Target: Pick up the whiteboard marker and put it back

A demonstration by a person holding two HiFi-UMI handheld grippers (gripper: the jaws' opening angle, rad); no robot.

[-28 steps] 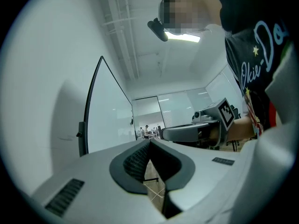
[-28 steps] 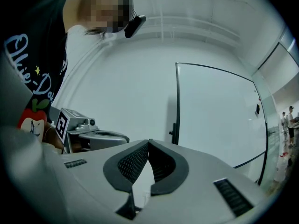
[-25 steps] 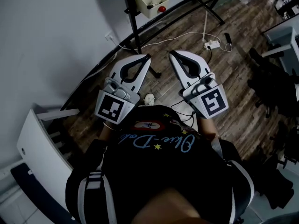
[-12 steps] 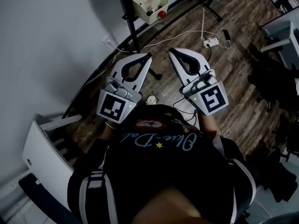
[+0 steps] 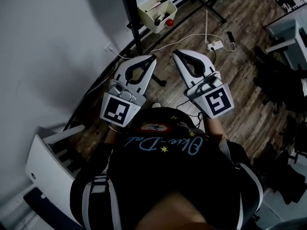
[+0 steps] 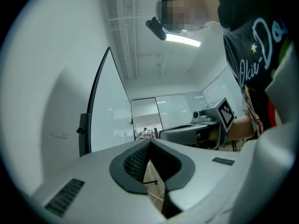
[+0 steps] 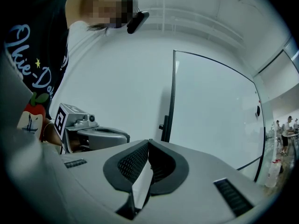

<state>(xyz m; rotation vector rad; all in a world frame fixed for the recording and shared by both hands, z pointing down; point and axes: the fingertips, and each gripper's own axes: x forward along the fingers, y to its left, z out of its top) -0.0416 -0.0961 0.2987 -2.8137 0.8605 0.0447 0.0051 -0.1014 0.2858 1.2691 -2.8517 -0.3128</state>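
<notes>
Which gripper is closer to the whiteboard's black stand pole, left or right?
The left gripper, going by the head view: its shut tips lie just beside the black stand pole, while the right gripper, also shut and empty, sits farther off to the side.

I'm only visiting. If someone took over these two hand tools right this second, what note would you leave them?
Left gripper: shut, empty.
Right gripper: shut, empty. Both are held side by side, pointing forward.
Tray on the stand ahead holds small things, including a red item. They are too small to tell if a marker is among them.
Whiteboard is in front.
Done: nothing visible yet.
Left: find the marker, pick it up, put it back.
</notes>
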